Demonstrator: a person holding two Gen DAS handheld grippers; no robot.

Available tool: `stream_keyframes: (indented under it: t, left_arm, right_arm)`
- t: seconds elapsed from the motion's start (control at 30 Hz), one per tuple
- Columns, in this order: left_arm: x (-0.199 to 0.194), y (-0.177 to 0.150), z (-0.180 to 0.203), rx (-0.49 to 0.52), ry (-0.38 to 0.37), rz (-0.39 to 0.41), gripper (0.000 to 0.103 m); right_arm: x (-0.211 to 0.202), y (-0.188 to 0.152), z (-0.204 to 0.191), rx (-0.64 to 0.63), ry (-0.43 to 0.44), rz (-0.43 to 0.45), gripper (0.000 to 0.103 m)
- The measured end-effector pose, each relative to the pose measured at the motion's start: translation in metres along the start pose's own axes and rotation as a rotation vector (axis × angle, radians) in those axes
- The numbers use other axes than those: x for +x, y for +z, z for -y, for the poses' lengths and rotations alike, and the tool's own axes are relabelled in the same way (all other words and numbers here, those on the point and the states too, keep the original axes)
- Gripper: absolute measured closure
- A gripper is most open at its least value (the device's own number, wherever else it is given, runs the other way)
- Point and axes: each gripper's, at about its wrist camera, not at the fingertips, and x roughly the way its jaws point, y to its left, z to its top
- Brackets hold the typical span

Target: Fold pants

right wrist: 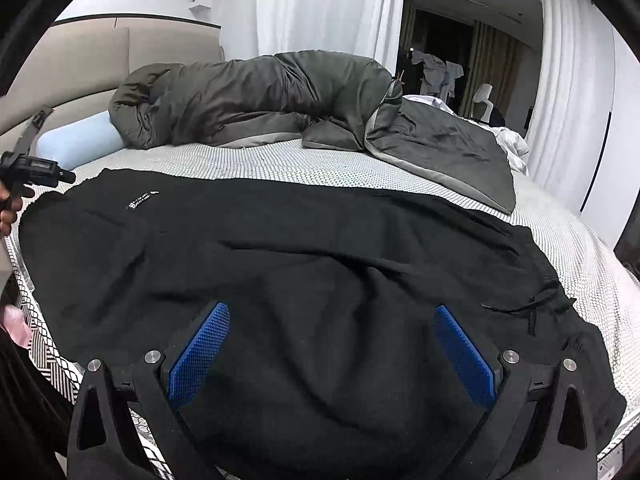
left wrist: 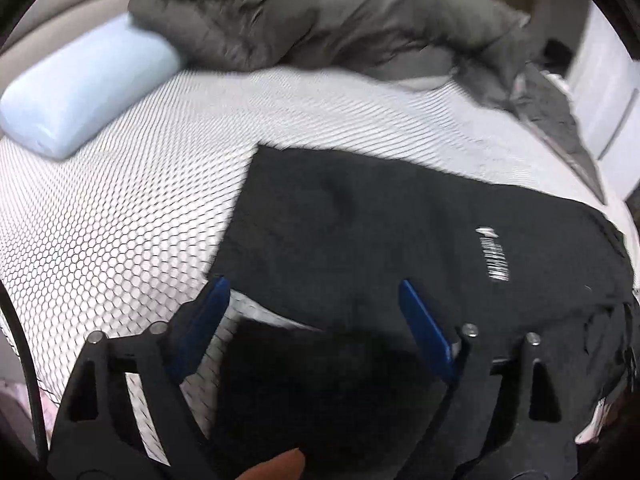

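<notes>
Black pants [right wrist: 320, 240] lie spread flat across the bed, with the drawstring waist [right wrist: 528, 308] to the right and the leg ends to the left. A small white logo [right wrist: 142, 200] marks one leg. In the left wrist view my left gripper [left wrist: 312, 290] hovers open over the leg end of the pants [left wrist: 360, 220], near the logo [left wrist: 494, 256]. Its blue pads [left wrist: 424, 328] press on nothing. My right gripper [right wrist: 332, 310] stands open above the middle of the pants, and no cloth is pinched between its blue pads [right wrist: 200, 352].
A rumpled grey duvet [right wrist: 260, 96] lies along the far side of the bed, beside a light blue pillow [left wrist: 80, 84]. White honeycomb-patterned mattress cover [left wrist: 120, 220] shows left of the pants. A beige headboard [right wrist: 80, 68] and white curtains [right wrist: 320, 8] stand behind. A person's hand [right wrist: 10, 208] is at the left edge.
</notes>
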Motion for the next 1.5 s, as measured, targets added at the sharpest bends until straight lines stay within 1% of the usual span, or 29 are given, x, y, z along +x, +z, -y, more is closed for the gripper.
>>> stream_keyframes:
  t: [0.07,0.1,0.17,0.2,0.27,0.3,0.4,0.47,0.53,0.6,0.67,0.7,0.73,0.77,0.8,0.9,0.93,0.97,1.03,1.07,1.1,1.13,1.2,1.23,1.33,1.37,1.43,1.47,1.5]
  left_arm:
    - [0.021,0.010,-0.013,-0.017,0.034,-0.054,0.024]
    - [0.035,0.015,-0.018,-0.010,0.034,-0.101,0.026]
    - [0.058,0.021,-0.026,0.001,0.048,-0.180,0.039]
    - [0.064,0.022,-0.028,0.003,0.042,-0.194,0.041]
    - [0.065,0.027,-0.027,0.035,0.040,-0.171,0.066]
    - [0.063,0.030,-0.025,0.049,0.036,-0.154,0.067]
    - [0.059,0.044,-0.023,0.072,0.079,-0.077,0.069]
    - [0.060,0.059,-0.024,0.047,0.094,-0.045,0.069]
    - [0.067,0.075,-0.027,0.023,0.122,-0.055,0.068]
    - [0.080,0.085,-0.027,0.012,0.124,-0.080,0.067]
    - [0.078,0.086,-0.022,0.029,0.133,-0.063,0.067]
    - [0.073,0.083,-0.014,0.042,0.122,-0.029,0.065]
    - [0.066,0.080,-0.013,0.052,0.107,0.000,0.058]
    - [0.057,0.077,-0.010,0.058,0.096,0.026,0.046]
    - [0.048,0.073,-0.008,0.057,0.085,0.048,0.040]
    - [0.017,0.059,0.004,0.050,0.026,0.121,0.015]
    - [0.009,0.056,0.009,0.045,0.031,0.143,0.000]
    - [-0.004,0.054,0.014,0.033,0.042,0.175,0.001]
    - [-0.021,0.041,0.025,0.032,0.004,0.212,0.001]
    - [-0.023,0.037,0.029,0.044,-0.021,0.209,0.001]
    - [-0.022,0.034,0.034,0.055,-0.033,0.208,0.001]
    - [-0.026,0.025,0.046,0.064,-0.030,0.207,0.001]
    - [-0.029,0.018,0.051,0.076,-0.019,0.196,0.001]
    - [-0.039,0.006,0.049,0.079,-0.015,0.187,0.001]
    - [-0.037,-0.007,0.046,0.084,-0.005,0.154,0.001]
    - [-0.036,-0.011,0.044,0.083,0.013,0.153,0.001]
    - [-0.031,-0.016,0.034,0.066,0.049,0.147,0.001]
    - [-0.030,-0.019,0.026,0.050,0.053,0.137,0.001]
    - [-0.026,-0.019,0.019,0.040,0.062,0.127,0.001]
  right_arm:
    - [0.000,0.001,-0.001,-0.004,-0.007,0.007,0.000]
    - [0.000,0.001,0.000,-0.003,-0.007,0.010,0.000]
    - [0.001,0.001,0.001,0.004,-0.005,0.011,0.000]
    - [0.001,0.001,0.001,0.006,-0.005,0.007,0.000]
    - [0.004,0.000,0.000,0.001,-0.009,-0.001,0.000]
    - [0.005,0.000,-0.001,-0.004,-0.013,-0.003,0.000]
    - [0.007,0.002,-0.002,-0.020,-0.026,-0.003,0.000]
    - [0.009,0.003,0.001,-0.018,-0.039,-0.003,0.000]
    - [0.012,0.005,0.007,-0.009,-0.058,-0.006,0.000]
    - [0.013,0.005,0.017,0.007,-0.081,-0.010,0.000]
    - [0.009,0.007,0.032,0.029,-0.108,-0.004,0.000]
    - [0.005,0.007,0.042,0.046,-0.124,-0.001,0.000]
    - [0.002,0.009,0.055,0.070,-0.133,-0.001,0.000]
    - [-0.001,0.011,0.073,0.108,-0.131,-0.013,0.000]
    - [0.000,0.014,0.092,0.154,-0.121,-0.038,0.000]
    - [0.007,0.020,0.157,0.312,-0.093,-0.122,0.000]
    - [0.012,0.025,0.181,0.342,-0.082,-0.141,0.000]
    - [0.018,0.028,0.196,0.350,-0.080,-0.153,0.000]
    - [0.038,0.036,0.229,0.373,-0.086,-0.190,0.009]
    - [0.051,0.040,0.244,0.391,-0.074,-0.216,0.011]
    - [0.064,0.043,0.255,0.411,-0.056,-0.239,0.016]
    - [0.079,0.045,0.268,0.431,-0.045,-0.256,0.018]
    - [0.110,0.052,0.288,0.453,-0.052,-0.291,0.018]
    - [0.123,0.055,0.298,0.471,-0.049,-0.300,0.018]
    - [0.163,0.059,0.329,0.589,-0.003,-0.346,0.020]
    - [0.178,0.060,0.336,0.606,-0.002,-0.374,0.024]
    - [0.201,0.061,0.342,0.617,0.017,-0.435,0.070]
    - [0.209,0.064,0.343,0.602,0.024,-0.452,0.077]
    - [0.211,0.070,0.341,0.566,0.014,-0.430,0.100]
